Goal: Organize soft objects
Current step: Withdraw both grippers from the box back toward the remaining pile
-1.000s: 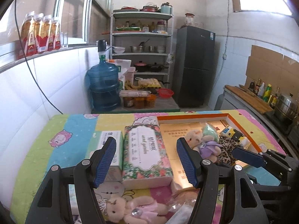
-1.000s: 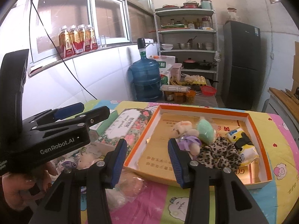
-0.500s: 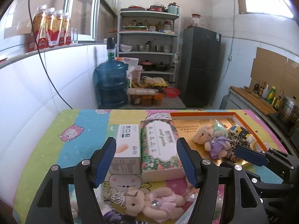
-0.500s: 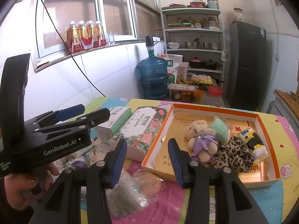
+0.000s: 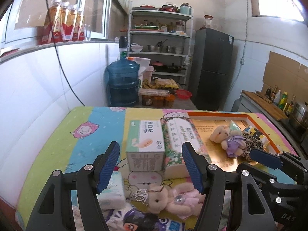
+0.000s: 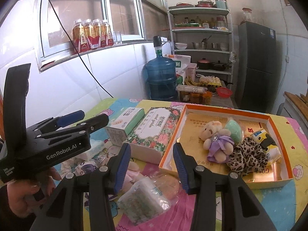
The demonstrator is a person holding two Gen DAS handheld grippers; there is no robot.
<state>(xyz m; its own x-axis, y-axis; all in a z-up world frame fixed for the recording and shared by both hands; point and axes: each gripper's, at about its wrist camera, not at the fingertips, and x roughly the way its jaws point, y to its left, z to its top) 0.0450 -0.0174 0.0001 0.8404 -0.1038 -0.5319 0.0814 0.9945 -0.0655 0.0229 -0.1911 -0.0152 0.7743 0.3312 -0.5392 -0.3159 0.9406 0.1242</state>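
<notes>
Left tongs (image 5: 151,166) and right tongs (image 6: 152,166) both stand wide open, holding nothing. Pink plush bear (image 5: 169,198) lies on the tabletop (image 5: 92,134) below the left tongs; purple bear (image 6: 216,142) lies inside the orange box (image 6: 279,132).

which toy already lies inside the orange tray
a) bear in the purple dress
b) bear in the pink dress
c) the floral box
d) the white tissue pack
a: the bear in the purple dress lies in the orange tray next to the leopard scrunchie, while the bear in the pink dress lies on the cloth outside it.
</notes>
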